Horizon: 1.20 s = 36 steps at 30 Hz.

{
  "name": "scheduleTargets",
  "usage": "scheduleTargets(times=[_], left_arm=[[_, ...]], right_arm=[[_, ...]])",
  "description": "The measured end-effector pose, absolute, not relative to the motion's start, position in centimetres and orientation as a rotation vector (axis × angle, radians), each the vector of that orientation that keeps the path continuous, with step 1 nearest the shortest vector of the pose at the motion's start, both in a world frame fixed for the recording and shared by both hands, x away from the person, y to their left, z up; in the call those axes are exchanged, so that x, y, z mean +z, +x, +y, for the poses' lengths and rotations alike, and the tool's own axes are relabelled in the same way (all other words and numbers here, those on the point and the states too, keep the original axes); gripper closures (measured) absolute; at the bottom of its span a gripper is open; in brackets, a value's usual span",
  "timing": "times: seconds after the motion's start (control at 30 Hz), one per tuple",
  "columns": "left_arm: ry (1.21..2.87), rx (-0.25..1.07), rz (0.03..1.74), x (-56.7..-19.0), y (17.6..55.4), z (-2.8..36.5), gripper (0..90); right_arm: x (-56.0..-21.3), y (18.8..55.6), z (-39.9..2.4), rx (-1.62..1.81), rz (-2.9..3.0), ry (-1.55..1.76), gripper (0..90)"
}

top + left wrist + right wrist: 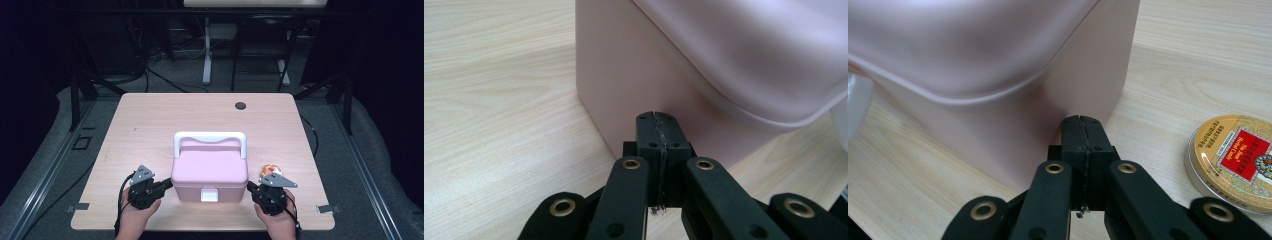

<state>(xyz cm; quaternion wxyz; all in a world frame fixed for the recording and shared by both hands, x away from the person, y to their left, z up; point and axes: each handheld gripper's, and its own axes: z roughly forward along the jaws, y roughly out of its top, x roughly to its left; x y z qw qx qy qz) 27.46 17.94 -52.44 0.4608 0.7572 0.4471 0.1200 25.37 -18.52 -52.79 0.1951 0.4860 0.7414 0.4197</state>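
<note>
A pink lidded box (210, 167) with a white handle (210, 136) and a white front latch (209, 195) stands near the table's front edge. My left gripper (169, 183) is shut with nothing in it, its tips close against the box's left wall (624, 90). My right gripper (250, 186) is likewise shut and empty, tips close to the box's right wall (1068, 85). In the gripper views the jaws of each press flat together, left gripper (657, 117) and right gripper (1081, 120). A round gold tin (1235, 160) with a red label lies on the table right of the box, tin (270, 170).
The light wooden table (150, 125) has open surface behind and to both sides of the box. A small dark round grommet (241, 105) sits near the far edge. Desk legs, chairs and cables stand on the floor beyond.
</note>
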Motion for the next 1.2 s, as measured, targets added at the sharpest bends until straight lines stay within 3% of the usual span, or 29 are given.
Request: scheduleTargets(times=[0.73, 1.2], left_arm=[[1.877, 0.282, 1.065, -52.9, 27.4, 18.1, 89.2], [1.851, 0.242, 1.072, -52.6, 27.9, 19.1, 70.0]], right_arm=[[-53.0, 25.1, -19.0, 1.190, 2.075, 1.336, 88.5], [-52.7, 25.6, -20.2, 1.222, 2.071, 1.357, 73.5]])
